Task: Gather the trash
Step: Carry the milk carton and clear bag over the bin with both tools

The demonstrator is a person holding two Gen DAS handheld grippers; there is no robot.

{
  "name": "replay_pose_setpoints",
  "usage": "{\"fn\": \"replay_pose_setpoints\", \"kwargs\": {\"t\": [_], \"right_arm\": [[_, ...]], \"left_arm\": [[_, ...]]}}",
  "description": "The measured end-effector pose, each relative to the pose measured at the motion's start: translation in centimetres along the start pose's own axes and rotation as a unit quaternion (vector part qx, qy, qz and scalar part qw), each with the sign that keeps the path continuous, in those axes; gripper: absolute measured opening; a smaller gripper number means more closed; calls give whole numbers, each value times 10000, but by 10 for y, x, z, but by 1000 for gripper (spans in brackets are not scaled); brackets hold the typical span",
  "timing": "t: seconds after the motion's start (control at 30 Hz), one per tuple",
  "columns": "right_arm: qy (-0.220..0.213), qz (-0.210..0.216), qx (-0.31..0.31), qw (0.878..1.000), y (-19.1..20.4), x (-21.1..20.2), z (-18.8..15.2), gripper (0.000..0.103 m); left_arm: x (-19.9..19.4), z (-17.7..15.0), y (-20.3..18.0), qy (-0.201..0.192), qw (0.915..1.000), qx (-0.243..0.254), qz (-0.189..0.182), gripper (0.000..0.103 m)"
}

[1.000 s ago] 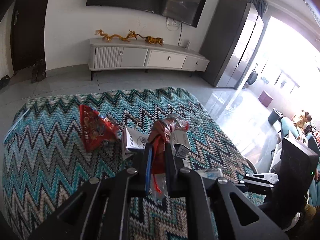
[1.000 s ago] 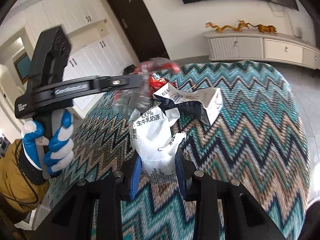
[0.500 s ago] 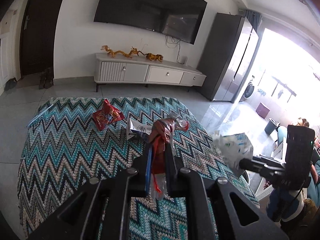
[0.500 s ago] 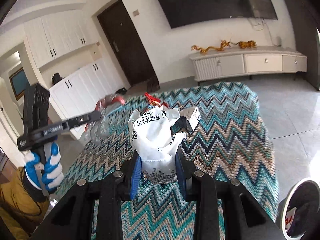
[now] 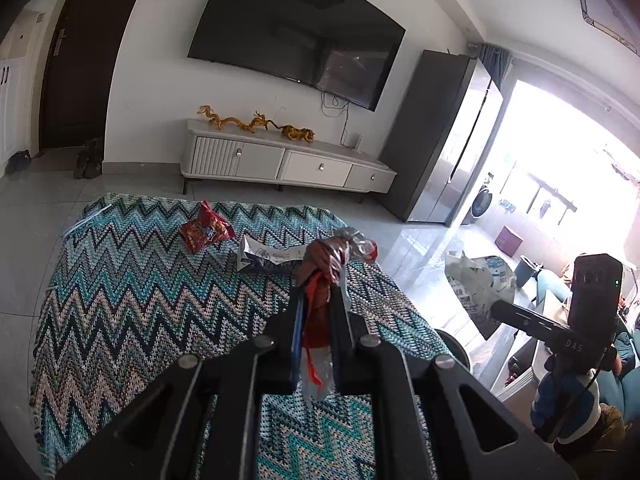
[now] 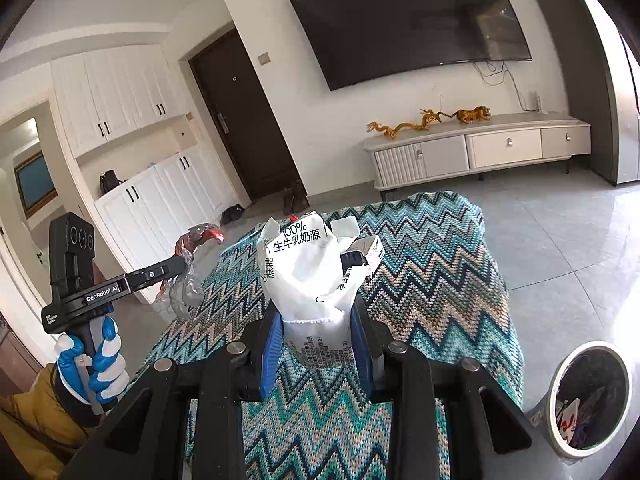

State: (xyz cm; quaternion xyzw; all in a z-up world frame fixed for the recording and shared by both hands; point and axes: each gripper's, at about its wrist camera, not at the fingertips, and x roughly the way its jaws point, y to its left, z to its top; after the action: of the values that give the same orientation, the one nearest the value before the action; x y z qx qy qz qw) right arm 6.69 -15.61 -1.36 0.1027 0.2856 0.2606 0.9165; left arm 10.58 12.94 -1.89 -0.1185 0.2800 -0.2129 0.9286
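The left claw is clamped on a crumpled red-and-clear wrapper; the right claw grips a white milk-candy bag. Ahead lie a red snack packet and flattened carton; a trash bin sits lower right.

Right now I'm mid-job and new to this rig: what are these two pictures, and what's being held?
There is no robot arm: a person carries a hand-held claw in each hand, with a camera looking along its fingers. One picture is the left claw, shut on a crumpled red-and-clear wrapper. The other is the right claw, gripping a white milk pouch. On the zigzag cloth lie a red snack bag and a flattened white carton. A bin with trash in it stands on the floor at the lower right of the right view.
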Motion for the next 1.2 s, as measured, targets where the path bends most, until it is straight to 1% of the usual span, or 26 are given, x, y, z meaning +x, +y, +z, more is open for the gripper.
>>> {"fn": "replay_pose_setpoints", "kwargs": {"t": [0.17,0.33,0.57,0.73,0.8,0.93,1.07,1.2], "right_arm": [[-136,-121,45,9998,-5,-17,-2,30],[-271,-289,197,9990,-22,-31,-5,30],[-459,-556,599,9956,-61,-49,-13,30],[-606,-797,990,9900,-102,-63,-23,30],[-665,-911,1183,9865,-123,-70,-29,30],[-744,-1228,1544,9775,-163,-84,-46,30],[-782,-1524,1984,9650,-206,-98,-69,30],[-727,-1896,2423,9487,-254,-111,-96,30]], "left_arm": [[-8,-1,-11,-67,9999,65,-114,11],[3,4,-30,17,9995,205,-226,11],[35,13,-70,290,9972,574,-388,11],[69,16,-110,564,9925,944,-530,11],[87,15,-128,716,9893,1111,-610,11],[131,10,-169,1110,9798,1479,-763,11],[184,-2,-215,1554,9665,1811,-940,11],[238,-19,-262,1964,9514,2087,-1125,11]]}}
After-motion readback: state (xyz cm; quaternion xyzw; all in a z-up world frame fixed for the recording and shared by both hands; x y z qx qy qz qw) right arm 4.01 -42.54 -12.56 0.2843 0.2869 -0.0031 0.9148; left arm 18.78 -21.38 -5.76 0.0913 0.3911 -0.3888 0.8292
